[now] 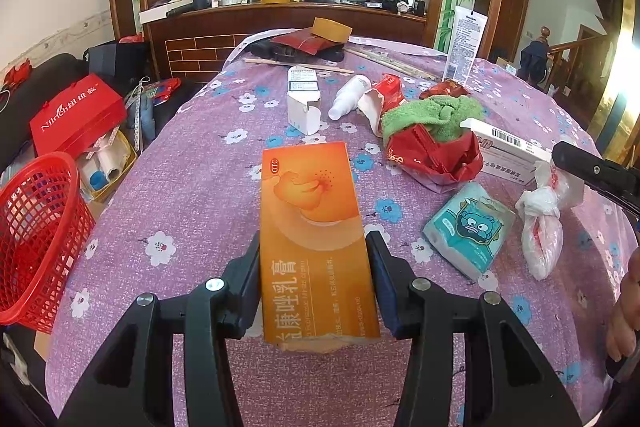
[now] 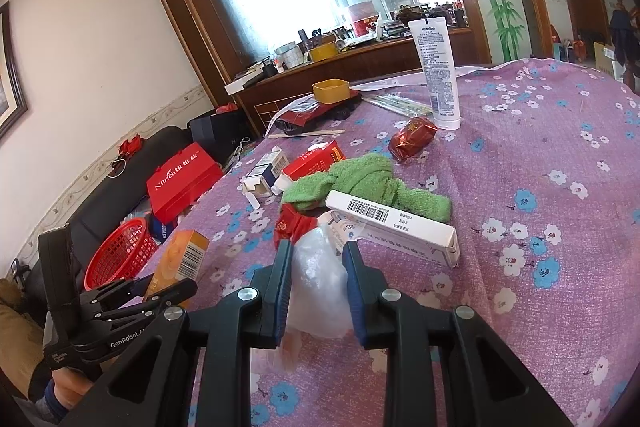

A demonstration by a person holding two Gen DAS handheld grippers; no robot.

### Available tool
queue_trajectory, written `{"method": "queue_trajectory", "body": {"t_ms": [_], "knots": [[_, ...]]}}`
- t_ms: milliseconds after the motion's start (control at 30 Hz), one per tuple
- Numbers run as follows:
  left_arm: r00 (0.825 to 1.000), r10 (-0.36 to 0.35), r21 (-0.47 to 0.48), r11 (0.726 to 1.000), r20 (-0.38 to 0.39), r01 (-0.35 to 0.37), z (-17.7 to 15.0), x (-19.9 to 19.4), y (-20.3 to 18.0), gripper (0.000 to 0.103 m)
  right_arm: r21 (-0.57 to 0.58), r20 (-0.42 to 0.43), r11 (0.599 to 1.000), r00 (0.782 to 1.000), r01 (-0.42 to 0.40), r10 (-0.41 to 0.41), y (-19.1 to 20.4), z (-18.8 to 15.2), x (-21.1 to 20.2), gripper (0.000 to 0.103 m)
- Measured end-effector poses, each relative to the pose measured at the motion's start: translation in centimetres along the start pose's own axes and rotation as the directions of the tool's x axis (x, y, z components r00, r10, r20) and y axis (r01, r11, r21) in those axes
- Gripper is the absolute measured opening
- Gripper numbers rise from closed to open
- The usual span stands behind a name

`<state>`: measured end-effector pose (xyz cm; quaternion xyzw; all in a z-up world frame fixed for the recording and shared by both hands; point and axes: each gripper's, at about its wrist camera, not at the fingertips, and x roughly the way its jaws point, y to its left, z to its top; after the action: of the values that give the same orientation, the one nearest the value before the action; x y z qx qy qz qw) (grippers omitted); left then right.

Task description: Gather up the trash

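Your left tongs (image 1: 314, 269) clamp the orange ointment box (image 1: 314, 227); your right tongs (image 2: 316, 287) clamp a white plastic bag (image 2: 318, 279) above the floral bench (image 2: 540, 187), red basket (image 1: 36, 227) at nine o'clock.

Left wrist view: camera sits just behind the left gripper (image 1: 314, 267), angled down across the purple floral tablecloth (image 1: 192, 195), facing the mirrored sideboard (image 1: 280, 15) at 12 o'clock. Close range; the orange ointment box (image 1: 316, 247) fills the lower centre. The red mesh basket (image 1: 36, 243) lies at 9 o'clock off the table edge.

Right wrist view: camera sits behind the right gripper (image 2: 316, 287), tilted down less steeply, facing the same sideboard (image 2: 360, 63), here at 11 o'clock. Close range on a white plastic bag (image 2: 320, 291).

Shared: green towel (image 1: 432, 119) (image 2: 372, 183), barcoded white carton (image 1: 504, 147) (image 2: 396, 223), basket (image 2: 120, 259), orange box (image 2: 180, 259), plastic bag (image 1: 540, 223). Each view catches the other gripper: the left one at 8 o'clock (image 2: 168, 295), the right one at 3 o'clock (image 1: 592, 171).
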<state>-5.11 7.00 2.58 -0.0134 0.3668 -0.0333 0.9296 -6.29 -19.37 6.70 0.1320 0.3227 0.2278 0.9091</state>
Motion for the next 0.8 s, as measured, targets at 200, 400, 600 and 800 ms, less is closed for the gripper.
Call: {"method": "queue_trajectory", "body": {"t_ms": [200,400,600,800], "knots": [[1.0,0.002,-0.003,1.0,0.001,-0.002,-0.01,-0.02,0.12,0.047,0.002,0.002,1.0,1.0,0.004,-0.004,-0.03,0.02,-0.05,0.028],[1.0,0.008,-0.008,1.0,0.002,-0.008,-0.07,-0.06,0.22,0.047,0.002,0.004,1.0,1.0,0.006,-0.006,-0.04,0.01,-0.09,0.028],[1.0,0.015,-0.009,1.0,0.006,-0.015,-0.18,-0.16,0.13,0.047,0.003,0.006,1.0,1.0,0.009,-0.009,-0.04,0.06,-0.16,0.028],[1.0,0.016,-0.01,1.0,0.01,-0.016,-0.19,-0.25,0.12,0.047,-0.003,0.024,1.0,0.999,0.026,-0.026,0.04,0.01,-0.56,0.028]]}}
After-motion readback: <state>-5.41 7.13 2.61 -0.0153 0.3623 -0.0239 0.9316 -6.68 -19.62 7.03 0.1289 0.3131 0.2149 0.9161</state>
